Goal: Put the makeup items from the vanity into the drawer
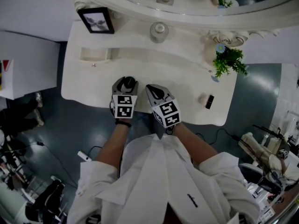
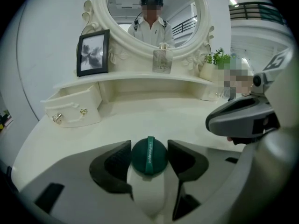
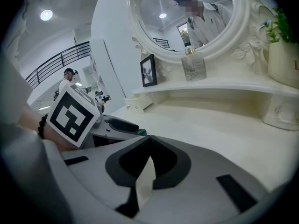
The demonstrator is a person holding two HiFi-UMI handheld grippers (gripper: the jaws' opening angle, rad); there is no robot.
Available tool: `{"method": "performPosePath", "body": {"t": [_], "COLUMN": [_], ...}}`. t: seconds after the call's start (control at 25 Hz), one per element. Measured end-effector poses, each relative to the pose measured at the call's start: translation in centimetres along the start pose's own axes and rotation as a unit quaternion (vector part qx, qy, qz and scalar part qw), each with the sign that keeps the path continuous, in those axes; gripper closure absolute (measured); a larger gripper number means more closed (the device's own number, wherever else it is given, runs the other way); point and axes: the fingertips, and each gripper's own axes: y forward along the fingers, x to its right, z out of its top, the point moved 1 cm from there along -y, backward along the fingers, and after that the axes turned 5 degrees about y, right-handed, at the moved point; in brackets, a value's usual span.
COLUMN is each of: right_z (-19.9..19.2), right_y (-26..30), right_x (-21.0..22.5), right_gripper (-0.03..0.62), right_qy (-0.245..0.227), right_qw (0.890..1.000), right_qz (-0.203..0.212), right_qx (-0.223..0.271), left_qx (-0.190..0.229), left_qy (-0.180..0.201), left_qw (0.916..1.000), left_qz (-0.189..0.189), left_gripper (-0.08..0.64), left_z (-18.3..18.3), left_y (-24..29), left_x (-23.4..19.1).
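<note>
On the white vanity (image 1: pixel 187 73) near its front edge, my left gripper (image 1: pixel 125 82) has a dark green round makeup item (image 2: pixel 148 156) with a green band between its jaws. Both pads touch its sides, and it rests on the tabletop. Beside it on the right, my right gripper (image 1: pixel 153 88) is shut with nothing in it; its fingertips (image 3: pixel 148 139) meet. The small drawer (image 1: pixel 95 55) stands pulled open at the back left (image 2: pixel 72 108). A small beige item (image 1: pixel 202 98) and a black one (image 1: pixel 210 101) lie at the front right of the vanity.
On the rear shelf stand a framed picture (image 1: pixel 96 20) and a glass perfume bottle (image 1: pixel 159 31) below the oval mirror (image 2: pixel 152 13). A potted plant (image 1: pixel 229 59) sits at the right end. The vanity's front edge runs just under both grippers.
</note>
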Motion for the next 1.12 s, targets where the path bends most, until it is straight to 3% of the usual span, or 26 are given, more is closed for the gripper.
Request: {"method": "performPosePath", "body": {"t": [0.44, 0.76, 1.12], "right_z": [0.0, 0.6, 1.0], "right_y": [-0.7, -1.3, -1.7], "right_x": [0.8, 0.8, 1.1], "right_gripper": [0.575, 0.574, 0.574], "right_qy": [-0.002, -0.008, -0.02], "right_qw": [1.0, 1.0, 0.999], "right_qz": [0.006, 0.016, 0.029], "right_qx": [0.001, 0.005, 0.008], "left_qx": [0.004, 0.003, 0.016], "left_qy": [-0.008, -0.01, -0.024], "left_qw": [0.9999, 0.9996, 0.9988], "left_qz": [0.011, 0.025, 0.039], "left_gripper": [0.348, 0.452, 0.457], "left_z": [0.1, 0.4, 1.2], "left_y": [0.1, -0.1, -0.8], "left_x": [0.4, 1.1, 1.3]}}
